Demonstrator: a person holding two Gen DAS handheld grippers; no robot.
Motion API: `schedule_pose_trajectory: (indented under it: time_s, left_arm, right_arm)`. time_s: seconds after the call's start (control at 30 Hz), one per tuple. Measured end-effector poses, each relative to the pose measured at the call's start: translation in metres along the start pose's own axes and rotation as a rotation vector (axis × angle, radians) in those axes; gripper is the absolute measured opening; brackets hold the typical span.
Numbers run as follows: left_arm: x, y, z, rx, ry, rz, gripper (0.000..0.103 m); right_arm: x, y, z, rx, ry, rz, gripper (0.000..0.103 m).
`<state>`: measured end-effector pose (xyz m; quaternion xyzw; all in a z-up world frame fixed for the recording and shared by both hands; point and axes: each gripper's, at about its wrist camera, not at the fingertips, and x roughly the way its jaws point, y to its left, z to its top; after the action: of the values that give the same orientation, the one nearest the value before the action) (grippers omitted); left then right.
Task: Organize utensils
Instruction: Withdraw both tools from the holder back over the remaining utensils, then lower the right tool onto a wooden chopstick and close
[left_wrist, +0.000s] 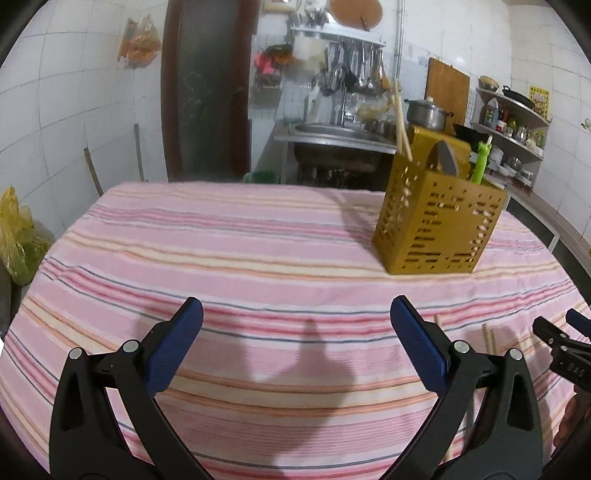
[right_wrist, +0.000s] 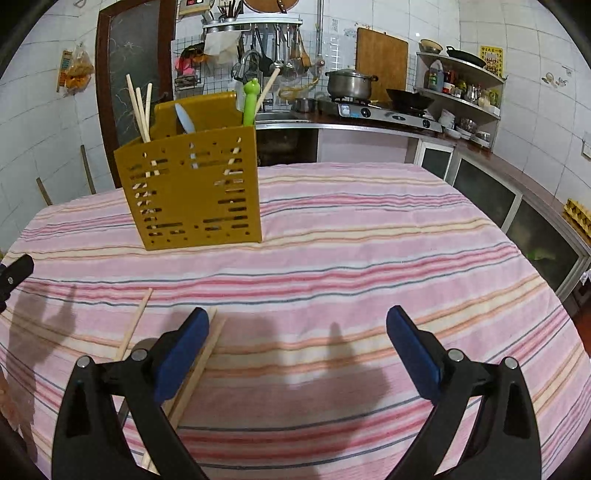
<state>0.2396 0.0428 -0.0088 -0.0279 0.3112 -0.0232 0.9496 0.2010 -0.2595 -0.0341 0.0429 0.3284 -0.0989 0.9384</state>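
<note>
The pale wooden chopsticks (right_wrist: 199, 363) lie loose on the striped bench (right_wrist: 351, 258), long axis toward the perforated mustard-yellow plastic utensil caddy (right_wrist: 188, 192), beneath the right gripper (right_wrist: 297, 323)'s left finger; its released jaws are nearer. The left gripper (left_wrist: 295, 314) hovers released too.

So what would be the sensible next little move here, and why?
Probably shift the right gripper left and lower it over the loose chopsticks lying on the striped cloth. Both grippers are open and empty, and the yellow holder already has chopsticks standing in it.
</note>
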Motion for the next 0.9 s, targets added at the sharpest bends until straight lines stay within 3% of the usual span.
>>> schedule_pose_trajectory:
  time_s: [0.27, 0.53, 0.9]
  left_arm:
    - [0.024, -0.009, -0.013, 0.070, 0.109, -0.001, 0.098]
    - [0.023, -0.017, -0.019, 0.065, 0.146, -0.041, 0.098]
    - [0.026, -0.025, -0.024, 0.065, 0.197, -0.051, 0.098]
  right_arm:
    - [0.017, 0.005, -0.008, 0.024, 0.054, 0.009, 0.095]
    - [0.019, 0.022, -0.008, -0.016, 0.078, 0.002, 0.093]
    - [0.039, 0.044, -0.013, -0.015, 0.198, 0.022, 0.061]
